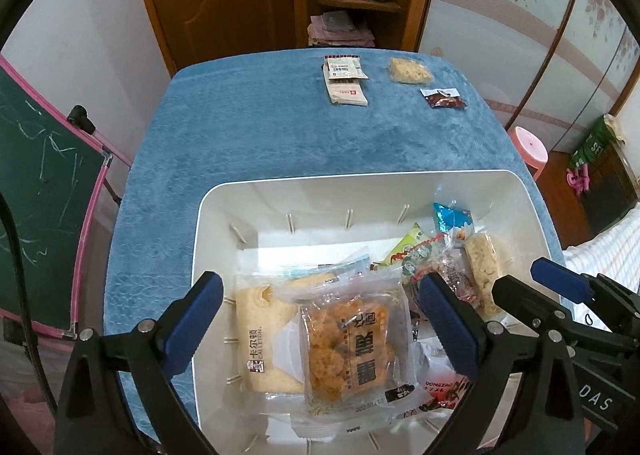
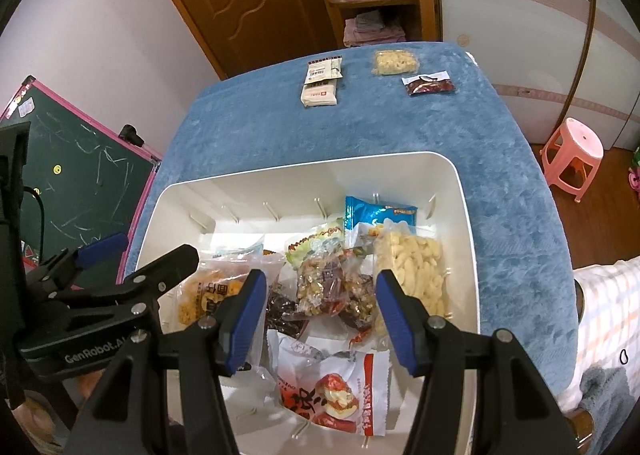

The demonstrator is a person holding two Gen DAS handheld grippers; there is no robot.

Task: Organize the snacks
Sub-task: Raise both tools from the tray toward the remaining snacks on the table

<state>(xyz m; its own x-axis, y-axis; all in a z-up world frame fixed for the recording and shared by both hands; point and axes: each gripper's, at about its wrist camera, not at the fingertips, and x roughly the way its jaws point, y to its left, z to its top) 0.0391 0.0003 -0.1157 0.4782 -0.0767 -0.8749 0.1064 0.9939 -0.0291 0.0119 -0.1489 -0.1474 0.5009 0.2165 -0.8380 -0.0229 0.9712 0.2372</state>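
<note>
A white bin (image 1: 360,181) (image 2: 304,166) on the blue-clothed table holds several snack packets. My left gripper (image 1: 324,323) hangs open and wide over its left half. An orange fried-snack packet (image 1: 352,347) lies flat in the bin below the gap, untouched by either pad. Beside it lies a pale cake packet (image 1: 260,331). My right gripper (image 2: 320,319) stands half open over the bin's right half, above nut-and-date packets (image 2: 320,283) and a red-and-white packet (image 2: 336,395); its pads press on nothing. A puffed-rice bar (image 2: 412,267) lies along the right wall.
At the table's far end lie a stack of white sachets (image 1: 346,83) (image 2: 322,85), a puffed-rice cake (image 1: 410,70) (image 2: 396,62) and a dark red packet (image 1: 444,98) (image 2: 430,85). A chalkboard (image 1: 40,195) stands left; a pink stool (image 2: 574,155) stands right.
</note>
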